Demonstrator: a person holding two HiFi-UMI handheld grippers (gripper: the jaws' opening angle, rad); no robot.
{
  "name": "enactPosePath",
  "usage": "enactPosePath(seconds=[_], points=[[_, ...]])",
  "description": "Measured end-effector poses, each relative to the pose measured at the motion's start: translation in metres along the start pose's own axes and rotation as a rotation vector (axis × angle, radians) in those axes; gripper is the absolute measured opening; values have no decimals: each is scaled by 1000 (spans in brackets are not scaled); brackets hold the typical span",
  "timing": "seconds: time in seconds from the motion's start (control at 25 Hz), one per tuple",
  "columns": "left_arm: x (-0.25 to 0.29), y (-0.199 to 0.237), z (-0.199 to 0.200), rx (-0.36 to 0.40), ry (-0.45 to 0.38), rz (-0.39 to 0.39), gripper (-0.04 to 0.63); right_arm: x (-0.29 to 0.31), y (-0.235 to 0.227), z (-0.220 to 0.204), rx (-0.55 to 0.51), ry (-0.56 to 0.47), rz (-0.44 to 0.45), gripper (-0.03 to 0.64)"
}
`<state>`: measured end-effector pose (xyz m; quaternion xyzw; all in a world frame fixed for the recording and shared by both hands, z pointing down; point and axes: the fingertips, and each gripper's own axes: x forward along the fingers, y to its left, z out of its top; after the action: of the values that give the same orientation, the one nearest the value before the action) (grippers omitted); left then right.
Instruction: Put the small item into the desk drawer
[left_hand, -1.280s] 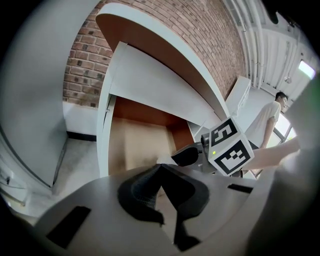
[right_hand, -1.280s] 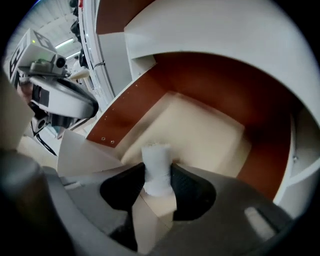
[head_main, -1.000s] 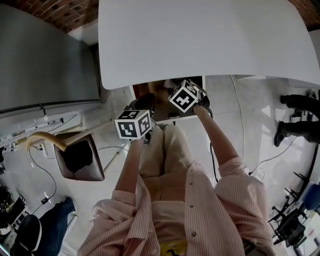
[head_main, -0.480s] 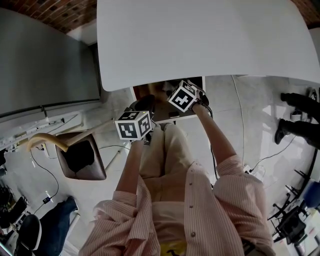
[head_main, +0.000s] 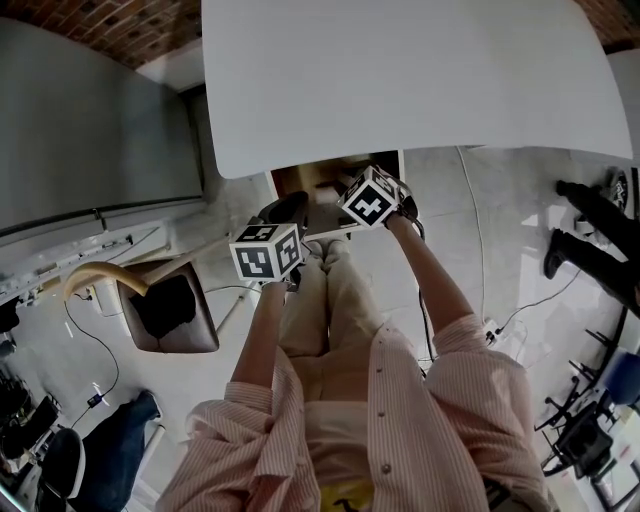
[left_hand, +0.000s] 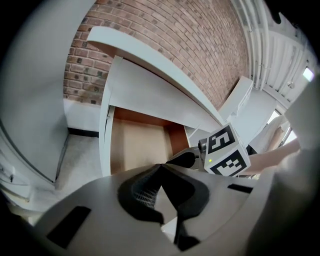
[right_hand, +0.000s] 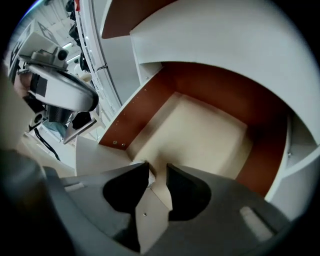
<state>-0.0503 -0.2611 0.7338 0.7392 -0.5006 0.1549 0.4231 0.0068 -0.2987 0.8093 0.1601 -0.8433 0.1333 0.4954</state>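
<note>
The desk drawer (head_main: 318, 188) stands pulled out under the white desk top (head_main: 400, 80). Its pale floor (left_hand: 140, 145) looks bare in the left gripper view. My right gripper (right_hand: 157, 167) hangs over the drawer floor (right_hand: 200, 135) near the front left corner, its jaws closing with a narrow gap between them. A small pale bit (right_hand: 149, 179) shows by its left fingertip; I cannot tell what it is. My left gripper (left_hand: 159, 167) is shut and empty, held just outside the drawer front, beside the right gripper (left_hand: 227, 152).
A brown chair (head_main: 165, 315) stands on the floor at the left, with cables (head_main: 85, 335) round it. My legs (head_main: 335, 300) are under the drawer front. Another person's shoes (head_main: 590, 230) are at the right. A brick wall (left_hand: 165, 45) is behind the desk.
Both grippers stay at the drawer front, almost where they were. The head view has shifted a little.
</note>
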Motion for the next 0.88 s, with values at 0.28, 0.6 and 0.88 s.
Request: enactPosePath(seconds=[0.28,0.6,0.88], points=[[-28,-15,16,23,9,-15,-2,-36,9,15,45,-48,-33,34],[-74,-31,45,78,-26,-47,-2,-102,22,46,153,-204,-69,8],[-121,-51,81,102,-125,-98,-2,-174,30,74,289,-394,-85,8]])
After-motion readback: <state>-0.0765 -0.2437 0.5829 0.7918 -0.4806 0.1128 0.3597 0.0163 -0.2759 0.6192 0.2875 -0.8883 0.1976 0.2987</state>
